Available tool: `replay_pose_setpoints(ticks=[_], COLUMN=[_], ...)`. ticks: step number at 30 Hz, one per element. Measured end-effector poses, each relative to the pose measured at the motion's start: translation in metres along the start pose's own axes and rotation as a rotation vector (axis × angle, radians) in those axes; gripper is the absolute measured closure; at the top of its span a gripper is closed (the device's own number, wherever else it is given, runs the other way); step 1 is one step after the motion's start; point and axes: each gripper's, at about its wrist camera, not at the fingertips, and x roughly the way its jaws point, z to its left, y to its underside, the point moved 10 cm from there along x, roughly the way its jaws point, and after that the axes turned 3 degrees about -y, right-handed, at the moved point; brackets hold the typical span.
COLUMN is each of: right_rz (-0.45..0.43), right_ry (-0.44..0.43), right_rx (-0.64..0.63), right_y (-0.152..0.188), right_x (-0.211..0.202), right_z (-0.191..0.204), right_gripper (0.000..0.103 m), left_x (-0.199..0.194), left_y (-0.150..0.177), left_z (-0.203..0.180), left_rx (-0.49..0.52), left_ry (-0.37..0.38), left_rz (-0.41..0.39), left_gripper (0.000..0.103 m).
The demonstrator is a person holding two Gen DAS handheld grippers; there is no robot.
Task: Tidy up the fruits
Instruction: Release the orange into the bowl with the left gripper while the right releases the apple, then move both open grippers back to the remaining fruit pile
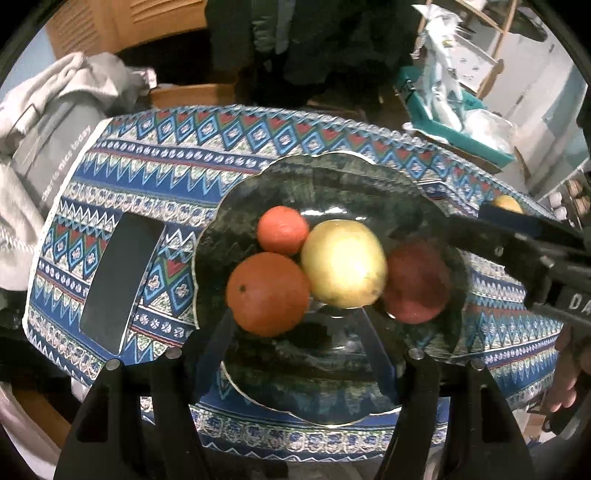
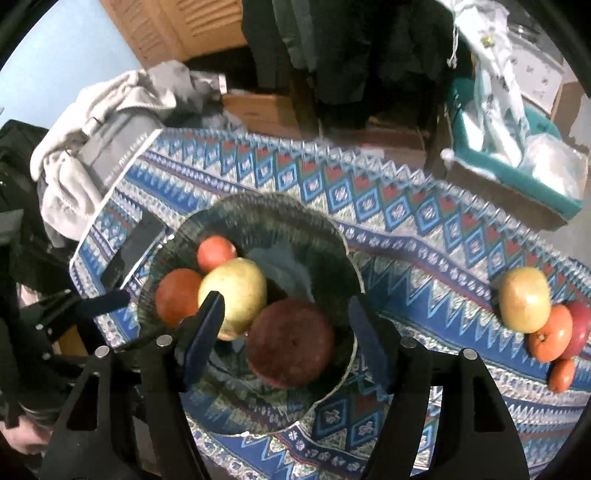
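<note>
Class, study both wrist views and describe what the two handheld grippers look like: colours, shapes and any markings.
Both are black. The left gripper and right gripper each have two flat, dark blue-black fingers on black, angular, wedge-shaped arms with round silver pin heads. Seen from the left wrist, the right gripper's body carries white letters, "DA", cut off by the picture's edge.

We are in a lived-in home room. A table (image 1: 155, 155) under a blue patterned cloth carries a dark glass bowl (image 1: 332, 177) of fruit and a phone (image 1: 118, 280). At ten o'clock we see crumpled grey clothing (image 1: 55, 107) and a louvred wooden door (image 1: 122, 22); at twelve, dark coats (image 1: 314, 44) hang; at two, a teal box (image 1: 476, 122) holds plastic bags.
</note>
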Motion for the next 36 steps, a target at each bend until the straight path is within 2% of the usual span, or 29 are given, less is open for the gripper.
replay_pose_setpoints(ticks=[5,8,12,25,36], right_rz=[-0.047,-0.071,-0.093,-0.122,-0.175], right_ry=[0.014,0.033,0.061,0.132,0.167], right_rx=[0.011,0.013,0.017,0.038,0.077], right_y=[-0.005,-0.005,0.000,0.031,0.052], right_x=[-0.029,-0.046,-0.065,-0.117,-0.165], right_z=[-0.004,-0.010,-0.020,-0.061,-0.100], right_gripper=[0.030,0.030,0.030,0.030,0.030], left_x=[-0.012,-0.019,-0.026,-0.047,-0.068], left_y=[-0.005,-0.008,-0.010,-0.013,-0.012], left_z=[-0.015,-0.024,-0.035,-0.086,-0.139], left_rx=[0.025,0.040,0.056,0.125,0.190], left_ry=[0.019,0.026,0.040,0.091,0.134], left_rz=[-0.029,-0.049,-0.068,-0.098,-0.122], left_gripper=[0.032,0.027,0.027,0.027,0.023])
